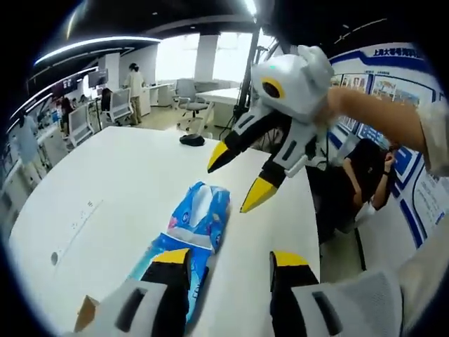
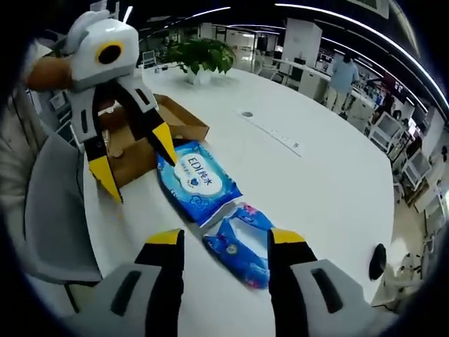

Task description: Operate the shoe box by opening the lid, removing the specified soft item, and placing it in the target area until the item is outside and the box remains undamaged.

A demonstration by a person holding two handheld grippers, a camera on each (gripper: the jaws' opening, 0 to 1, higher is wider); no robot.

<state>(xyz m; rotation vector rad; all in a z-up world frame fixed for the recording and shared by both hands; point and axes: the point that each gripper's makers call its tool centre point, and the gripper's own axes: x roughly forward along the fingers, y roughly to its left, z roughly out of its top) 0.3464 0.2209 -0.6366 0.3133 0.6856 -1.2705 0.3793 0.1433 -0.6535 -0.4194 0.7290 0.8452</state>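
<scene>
I am holding my left gripper (image 2: 130,158) spread and empty above the open shoe box (image 2: 144,137) at the table (image 2: 316,182) edge. The blue wipes pack (image 2: 210,203) is lying on the table outside the box. My right gripper (image 1: 235,179) is hovering spread, empty.

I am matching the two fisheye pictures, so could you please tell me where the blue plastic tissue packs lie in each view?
Left gripper view: the blue plastic tissue packs lie on the white table, just beyond the left jaw.
Right gripper view: the packs lie centre, between the jaws, beside the brown cardboard box.
Shared landmark: the small black object on the table.
</scene>
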